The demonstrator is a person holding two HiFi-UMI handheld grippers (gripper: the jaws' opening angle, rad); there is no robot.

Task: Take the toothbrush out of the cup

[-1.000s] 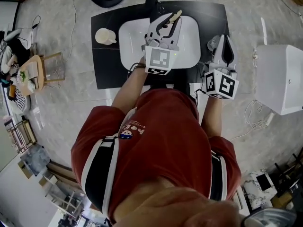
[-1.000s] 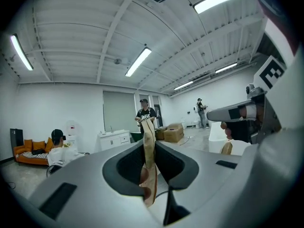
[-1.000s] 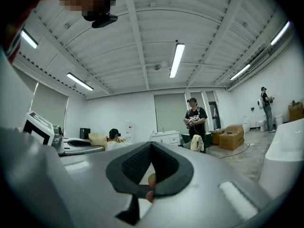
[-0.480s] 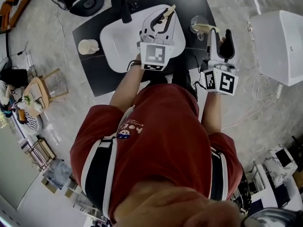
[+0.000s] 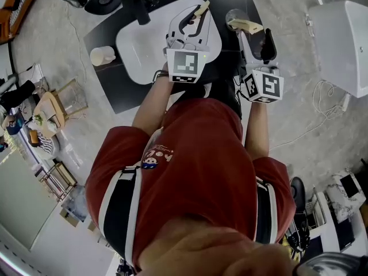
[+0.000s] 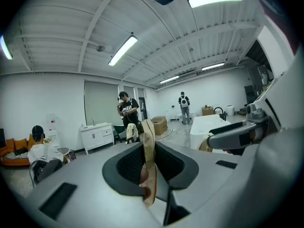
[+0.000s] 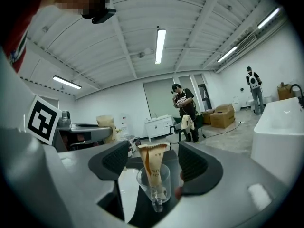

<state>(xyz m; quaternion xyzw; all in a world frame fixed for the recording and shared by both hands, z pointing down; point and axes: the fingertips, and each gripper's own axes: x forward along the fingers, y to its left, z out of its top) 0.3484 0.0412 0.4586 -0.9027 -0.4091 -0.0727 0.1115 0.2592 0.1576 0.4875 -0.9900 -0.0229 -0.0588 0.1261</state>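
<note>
**Toothbrush out of cup, held over basin**

The left gripper [image 5: 194, 17] clenches its fingers [image 6: 126, 163] on the tan wrapped toothbrush [image 5: 202, 8] above the white basin [image 5: 138, 45]. The right gripper [image 7: 154, 158] has just been opening. Its fingers [image 7: 192, 163] stand released around the glass cup [image 7: 153, 184] on the bench [image 5: 109, 45], at the right side beside the basin. 1 tan packet [image 7: 152, 160] stands in the cup.

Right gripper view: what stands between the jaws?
A clear glass cup holding a tan paper-wrapped item stands between the right gripper's jaws, which have just been opening. Seen in that view.
</note>
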